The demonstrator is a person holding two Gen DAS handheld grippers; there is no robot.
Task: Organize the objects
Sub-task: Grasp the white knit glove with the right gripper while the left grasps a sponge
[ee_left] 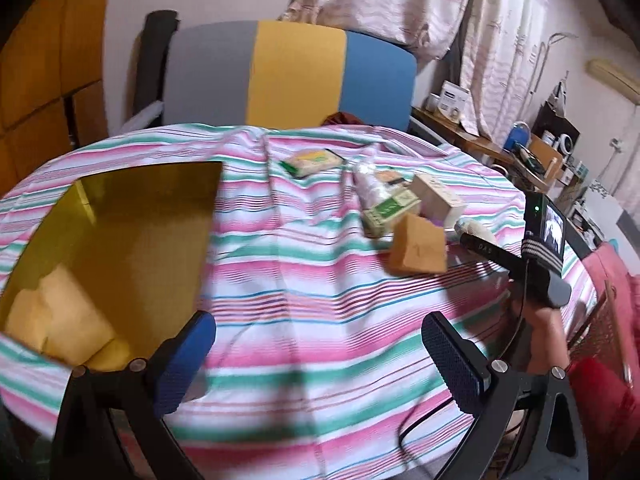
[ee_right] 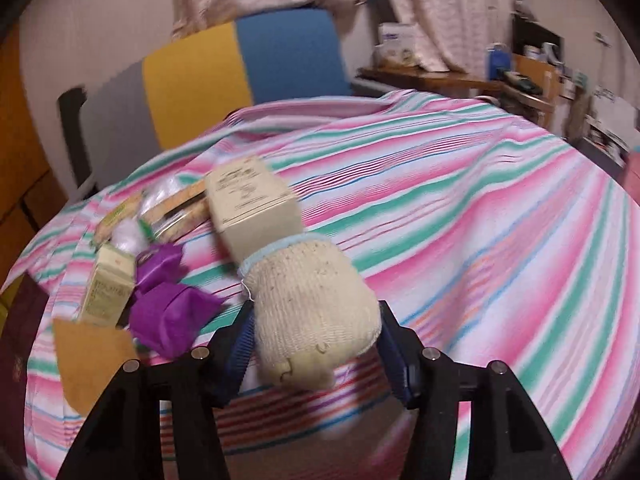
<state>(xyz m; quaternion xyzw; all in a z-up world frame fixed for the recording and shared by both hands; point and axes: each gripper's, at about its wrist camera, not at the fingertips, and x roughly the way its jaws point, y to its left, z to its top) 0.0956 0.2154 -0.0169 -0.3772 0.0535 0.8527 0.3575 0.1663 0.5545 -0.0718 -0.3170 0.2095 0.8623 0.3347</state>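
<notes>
Tabletop under a striped cloth, left wrist view. Left claw stands wide with nothing between its blue pads, hanging over bare cloth. Open yellow box lies to its left. Clutter of small cartons and a brown block sits further on, with the right claw reaching in from the right.

Right wrist view: right claw is narrowed onto a cream knitted sock, pads pressing both sides. Sock's long axis runs away from the camera, cuff farthest, against a beige carton. Purple wrapper lies just left.
</notes>
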